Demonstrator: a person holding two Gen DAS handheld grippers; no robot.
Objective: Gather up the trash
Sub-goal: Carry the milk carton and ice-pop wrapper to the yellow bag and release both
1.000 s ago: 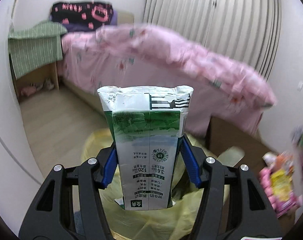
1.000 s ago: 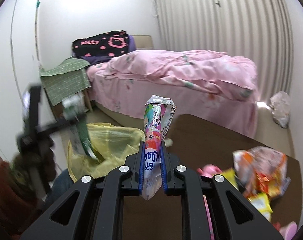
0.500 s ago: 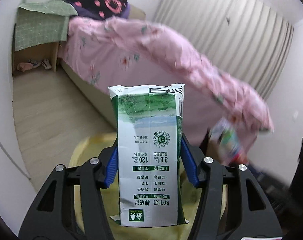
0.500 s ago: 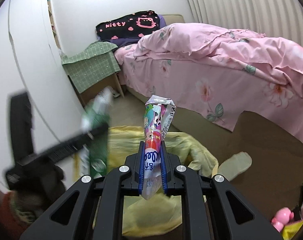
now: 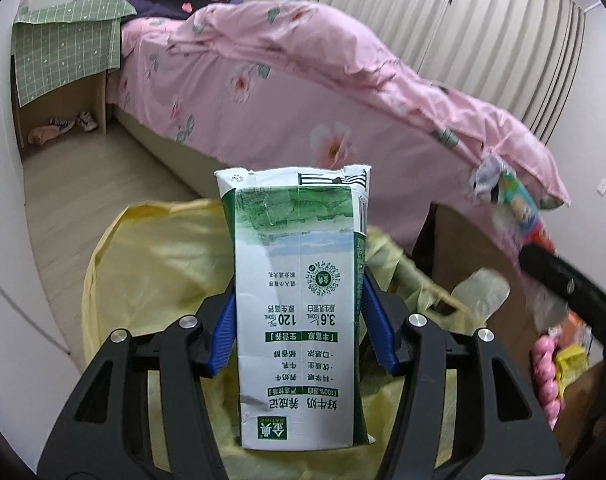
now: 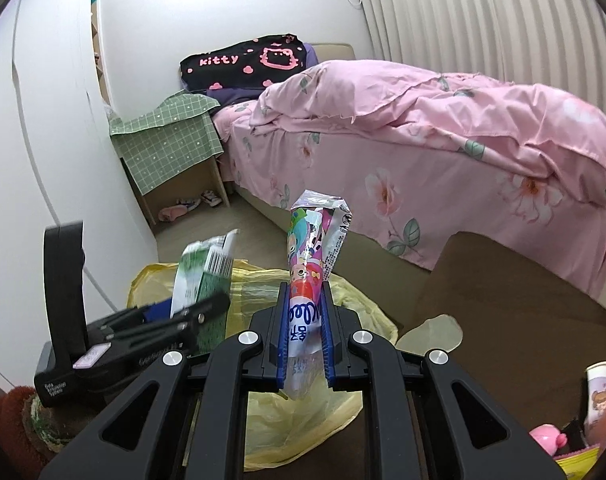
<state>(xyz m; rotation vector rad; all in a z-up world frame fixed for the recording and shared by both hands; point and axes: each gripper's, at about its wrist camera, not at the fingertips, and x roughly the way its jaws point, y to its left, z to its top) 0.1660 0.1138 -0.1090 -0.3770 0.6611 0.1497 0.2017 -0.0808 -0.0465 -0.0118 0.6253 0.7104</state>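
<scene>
A green and white milk carton stands upright between the blue pads of my left gripper, which is shut on it just above the open yellow trash bag. My right gripper is shut on a colourful snack wrapper and hangs over the bag's right side. In the right wrist view the left gripper and its carton sit at the left, slightly blurred. The wrapper also shows at the right edge of the left wrist view.
The bag lies on the floor beside a low brown table that carries a printed cup, a pink toy and other wrappers. Behind stand a bed with a pink quilt and a green-clothed nightstand. A white wall curves along the left.
My left gripper has sunk with the carton toward the bag's mouth. My right gripper has swung left from over the table to above the bag, still gripping the wrapper.
</scene>
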